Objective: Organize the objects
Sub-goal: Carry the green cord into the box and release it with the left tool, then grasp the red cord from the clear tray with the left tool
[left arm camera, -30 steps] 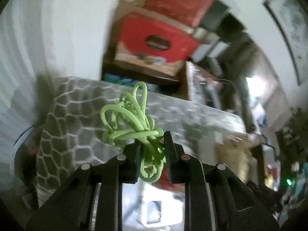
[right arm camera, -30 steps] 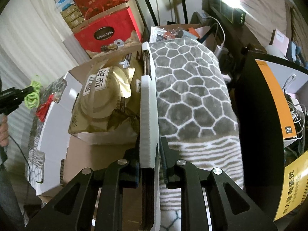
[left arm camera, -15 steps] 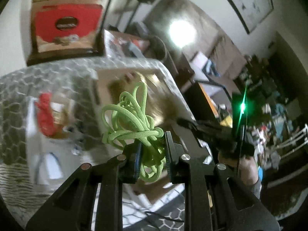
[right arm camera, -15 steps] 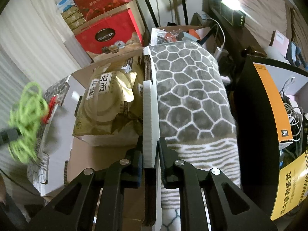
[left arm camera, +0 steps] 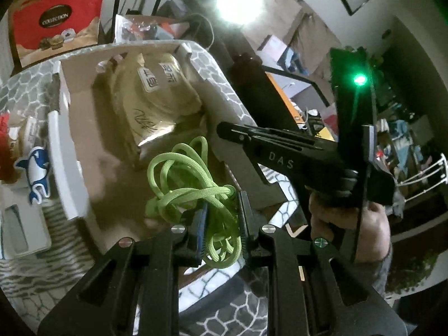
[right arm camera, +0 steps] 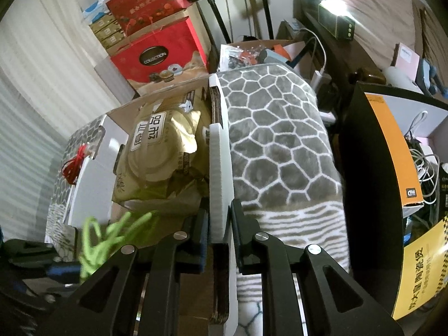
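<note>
Far left in the left wrist view: a blue-and-white whale sticker (left arm camera: 35, 171) on small white packaging, outside the box and not yet put away. Just right of it, the open cardboard box (left arm camera: 92, 151), resting on a grey honeycomb-patterned blanket (right arm camera: 268, 140), with a gold foil bag (left arm camera: 151, 95) filling its far end and bare floor at the near end, presumably the room left for the next item. Over that bare patch, the left hand-held gripper (left arm camera: 222, 221), clamped on a tangled green cord (left arm camera: 190, 179), loops spilling above the pads, likely on its way into the box. Right again, the right hand-held gripper (right arm camera: 219, 224), pinched tight on the box's white side flap (right arm camera: 219, 151), apparently to keep the mouth open and the box steady. Farthest right, a black-and-orange carton (right arm camera: 392, 151), clear of the work.
</note>
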Available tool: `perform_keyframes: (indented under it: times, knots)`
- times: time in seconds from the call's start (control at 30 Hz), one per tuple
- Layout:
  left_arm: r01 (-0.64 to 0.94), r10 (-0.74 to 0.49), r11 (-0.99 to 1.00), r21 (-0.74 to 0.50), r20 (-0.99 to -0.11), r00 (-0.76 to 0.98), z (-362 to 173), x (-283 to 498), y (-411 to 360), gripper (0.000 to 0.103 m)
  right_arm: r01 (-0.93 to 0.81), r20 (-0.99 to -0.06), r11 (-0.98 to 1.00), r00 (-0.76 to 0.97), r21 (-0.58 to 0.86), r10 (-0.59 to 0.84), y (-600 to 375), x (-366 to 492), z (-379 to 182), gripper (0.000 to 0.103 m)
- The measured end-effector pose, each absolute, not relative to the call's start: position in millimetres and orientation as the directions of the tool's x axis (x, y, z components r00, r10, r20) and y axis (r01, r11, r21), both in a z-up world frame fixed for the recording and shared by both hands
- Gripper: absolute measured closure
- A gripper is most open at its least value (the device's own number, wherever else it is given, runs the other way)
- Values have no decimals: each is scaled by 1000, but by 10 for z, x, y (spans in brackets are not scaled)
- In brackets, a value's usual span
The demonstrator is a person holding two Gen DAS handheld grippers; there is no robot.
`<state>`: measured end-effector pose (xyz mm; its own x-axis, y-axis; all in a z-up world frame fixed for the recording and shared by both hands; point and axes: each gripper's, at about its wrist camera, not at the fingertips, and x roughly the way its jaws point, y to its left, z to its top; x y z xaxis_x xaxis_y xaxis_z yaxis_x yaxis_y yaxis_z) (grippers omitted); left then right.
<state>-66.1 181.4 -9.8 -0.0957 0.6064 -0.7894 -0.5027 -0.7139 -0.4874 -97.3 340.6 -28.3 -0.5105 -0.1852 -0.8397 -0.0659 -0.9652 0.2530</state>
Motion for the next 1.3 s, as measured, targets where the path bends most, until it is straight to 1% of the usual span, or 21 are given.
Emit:
perform_keyframes:
  times: [0.23,0.3,0.33,0.37,0.4,0.43,0.47,0.53,0.67,0.93,1.03,1.17,1.3]
  knots:
    - [-476,614,-713,-514,-786,-71,-281,-638,2054,85,-69,-837,-960,-510,271,-200,3417,-970,-282,89]
    - [-479,616,-709,-517,-785,-66,-299,-618,2093,83,-69,-836,-960,-510,273,-201,3415,-963,-283,89]
    - [-480,620,-705,-523,-782,-59,-303,-609,2107,79,-68,-836,-959,-511,275,-203,3417,-961,-284,89]
    - [-481,626,-698,-530,-778,-51,-302,-599,2111,66,-68,-835,-959,-511,276,-204,3415,-959,-284,89]
    - [-481,630,-695,-535,-775,-48,-301,-598,2108,59,-67,-835,-959,-511,276,-205,3412,-955,-286,89]
    - [-478,642,-686,-548,-766,-43,-289,-597,2091,48,-67,-834,-959,-512,276,-205,3412,-952,-287,89]
    - [-476,648,-681,-556,-760,-39,-279,-634,2089,41,-67,-834,-959,-512,277,-205,3412,-953,-287,89]
    - [-459,652,-686,-565,-757,-42,-263,-695,2034,36,-68,-834,-958,-512,277,-205,3411,-953,-286,89]
    - [-422,674,-677,-603,-739,-26,-216,-737,1820,34,-66,-834,-959,-513,275,-204,3412,-944,-286,89]
    - [-443,723,-643,-624,-685,-84,140,-704,1304,33,-63,-833,-960,-515,271,-202,3386,-931,-275,89]
    - [-438,723,-663,-607,-671,-165,296,-786,1007,25,-63,-834,-961,-514,268,-199,3370,-924,-286,89]
    - [-360,634,-767,-531,-711,-303,338,-1058,691,24,-60,-834,-961,-513,270,-202,3382,-918,-294,89]
    - [-258,488,-872,-415,-773,-405,232,-1350,341,24,-58,-834,-961,-514,269,-202,3383,-923,-296,89]
